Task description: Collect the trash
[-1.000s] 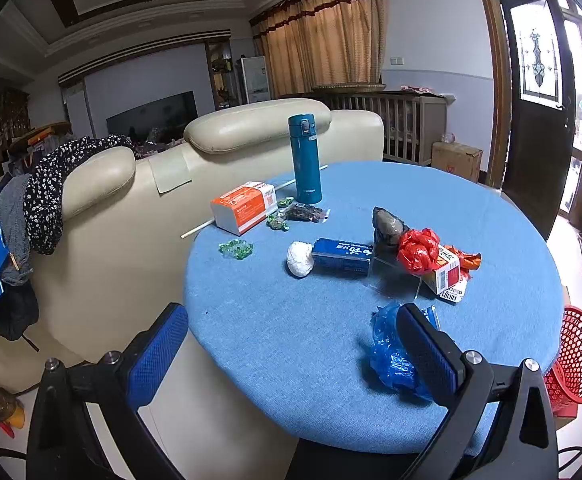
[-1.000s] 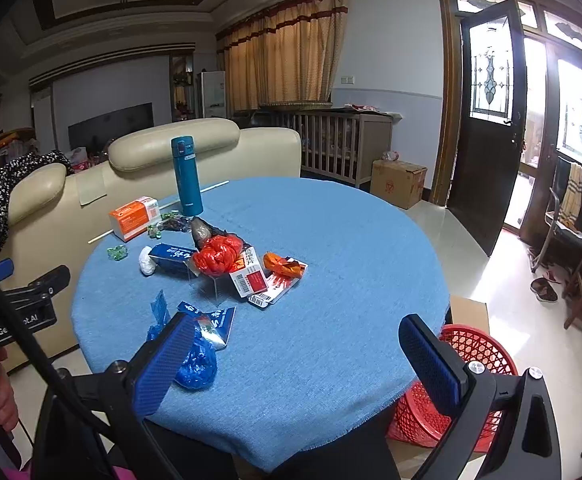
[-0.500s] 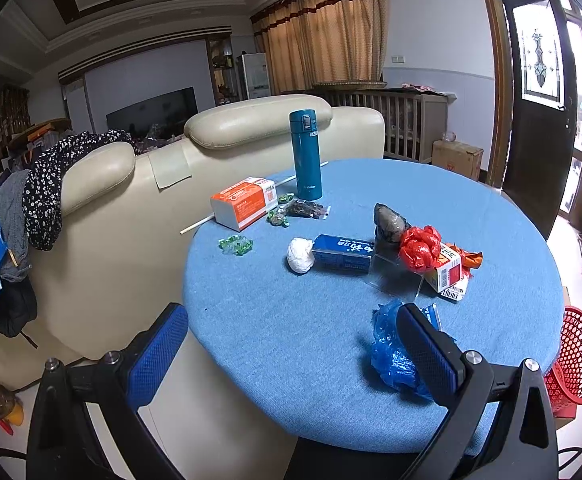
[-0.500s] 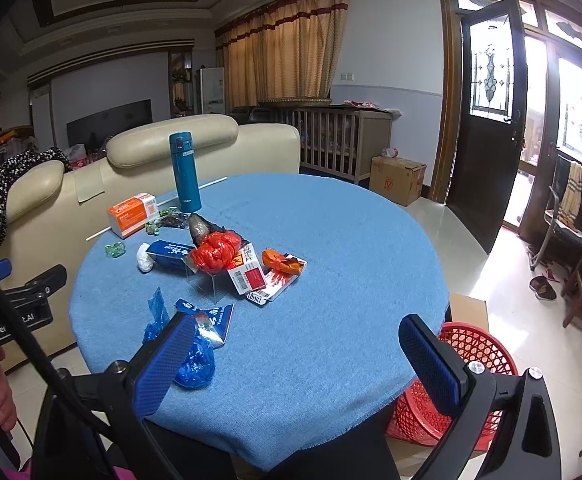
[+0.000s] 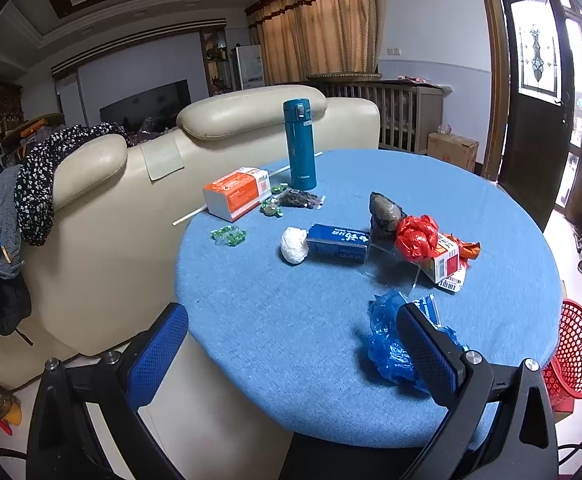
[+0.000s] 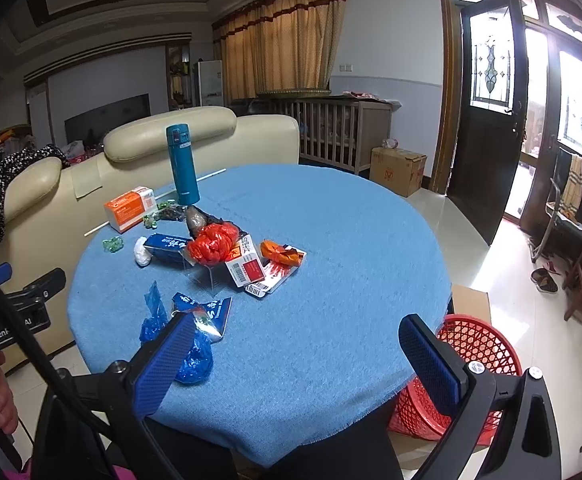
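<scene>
Your left gripper (image 5: 291, 354): black angular frame, blue mesh-textured pads (image 5: 427, 354), silver screws at the finger bases. Your right gripper (image 6: 295, 360): same build. Lower left of the right wrist view: black cable, bare fingers, white lettering "Gen" on black housing.

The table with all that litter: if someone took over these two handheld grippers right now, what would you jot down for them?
Left gripper: open, empty, hanging at the near edge of the table.
Right gripper: open, empty, also short of the litter.
Trash all lies on the blue cloth: crumpled blue bag nearest, red plastic wad, orange wrapper, white wad, green candy wrappers, several cartons.
Red basket stands on the floor by the table's right side, presumably the bin.
Done: nothing picked up, as far as the views show.
Left: everything. The blue bag looks like the easiest start.
</scene>
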`<state>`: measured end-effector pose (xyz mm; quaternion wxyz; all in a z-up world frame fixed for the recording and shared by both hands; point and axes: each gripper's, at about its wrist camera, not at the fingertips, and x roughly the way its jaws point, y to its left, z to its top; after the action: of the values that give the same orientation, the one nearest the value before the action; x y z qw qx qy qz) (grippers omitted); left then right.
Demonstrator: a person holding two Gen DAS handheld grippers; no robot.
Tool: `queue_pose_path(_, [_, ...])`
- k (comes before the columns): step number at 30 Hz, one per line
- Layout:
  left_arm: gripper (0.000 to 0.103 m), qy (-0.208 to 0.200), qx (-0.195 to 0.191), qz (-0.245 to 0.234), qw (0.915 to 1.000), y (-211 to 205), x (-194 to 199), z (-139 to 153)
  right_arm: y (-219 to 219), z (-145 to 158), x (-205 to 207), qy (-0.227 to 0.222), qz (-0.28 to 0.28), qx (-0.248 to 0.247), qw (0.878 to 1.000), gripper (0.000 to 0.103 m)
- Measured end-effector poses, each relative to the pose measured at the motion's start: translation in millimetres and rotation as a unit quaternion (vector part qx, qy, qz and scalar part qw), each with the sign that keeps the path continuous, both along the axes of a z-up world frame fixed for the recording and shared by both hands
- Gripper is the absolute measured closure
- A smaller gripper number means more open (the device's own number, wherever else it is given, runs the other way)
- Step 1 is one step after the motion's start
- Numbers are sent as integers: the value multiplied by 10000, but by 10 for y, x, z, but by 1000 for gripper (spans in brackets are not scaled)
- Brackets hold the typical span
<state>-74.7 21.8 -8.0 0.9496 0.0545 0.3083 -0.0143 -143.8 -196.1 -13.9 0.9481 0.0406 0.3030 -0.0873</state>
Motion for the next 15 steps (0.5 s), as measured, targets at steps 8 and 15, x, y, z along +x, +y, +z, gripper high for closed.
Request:
queue_pose_path(8, [0,633,-22,-668,9958,-219,208,-222,-173,-58,118,188,-152,139,9996,0])
queue_pose_path(15, [0,1170,-91,-1643,9794,-604,396,-468,-469,-158,246,325,-445,442,9975,0])
